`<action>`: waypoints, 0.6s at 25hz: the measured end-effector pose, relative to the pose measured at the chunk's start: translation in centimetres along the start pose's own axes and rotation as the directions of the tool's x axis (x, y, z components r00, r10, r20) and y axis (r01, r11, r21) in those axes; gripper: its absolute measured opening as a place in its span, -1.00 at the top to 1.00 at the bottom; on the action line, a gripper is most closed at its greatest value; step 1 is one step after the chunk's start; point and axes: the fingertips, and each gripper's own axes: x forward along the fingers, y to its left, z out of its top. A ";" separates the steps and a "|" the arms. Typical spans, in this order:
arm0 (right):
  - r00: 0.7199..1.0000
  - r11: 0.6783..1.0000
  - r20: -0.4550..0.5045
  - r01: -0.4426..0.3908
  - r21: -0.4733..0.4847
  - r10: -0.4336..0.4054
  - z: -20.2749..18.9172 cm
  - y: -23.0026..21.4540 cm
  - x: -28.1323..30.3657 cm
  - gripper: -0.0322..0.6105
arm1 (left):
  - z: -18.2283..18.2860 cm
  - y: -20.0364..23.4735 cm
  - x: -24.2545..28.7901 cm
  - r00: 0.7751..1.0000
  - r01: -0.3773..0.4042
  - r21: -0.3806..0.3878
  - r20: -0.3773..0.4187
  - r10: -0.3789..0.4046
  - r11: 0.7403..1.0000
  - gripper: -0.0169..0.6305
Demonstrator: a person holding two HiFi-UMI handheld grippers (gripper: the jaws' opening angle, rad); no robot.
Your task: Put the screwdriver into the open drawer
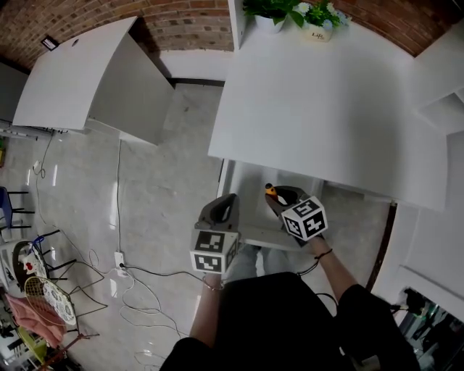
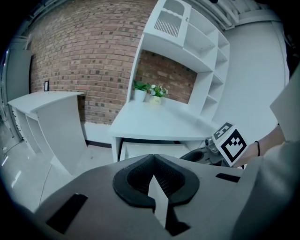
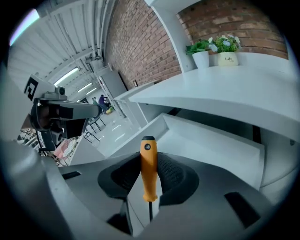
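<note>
Orange-handled screwdriver (image 3: 149, 169) clenched in the right gripper (image 3: 149, 161) at the open white drawer (image 3: 211, 140).

The drawer (image 1: 250, 235) juts out from under the front edge of the white desk (image 1: 326, 109). Pale floor (image 1: 167, 188) lies open to its left, and a white counter (image 1: 72, 72) stands well apart. In the head view the right gripper (image 1: 279, 196) holds the screwdriver (image 1: 270, 192) over the drawer's opening, handle end pointing ahead. Only the drawer's white walls and bottom show. The left gripper (image 2: 153, 161) hangs just beside the drawer's left edge, its pads closed together on nothing. Two potted plants (image 1: 293, 13) stand at the desk's far edge.
</note>
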 end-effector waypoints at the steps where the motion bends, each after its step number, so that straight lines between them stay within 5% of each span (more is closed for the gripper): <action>1: 1.000 1.000 -0.010 -0.003 0.003 0.003 -0.2 0.0 0.5 0.54 | -0.1 0.2 0.1 1.000 -0.002 0.002 -0.005 0.002 1.000 0.92; 15: 0.994 0.997 -0.112 -0.012 0.079 0.021 -2.7 -1.1 6.1 0.54 | -0.2 1.3 2.0 0.999 0.021 0.034 -0.026 -0.020 0.999 0.92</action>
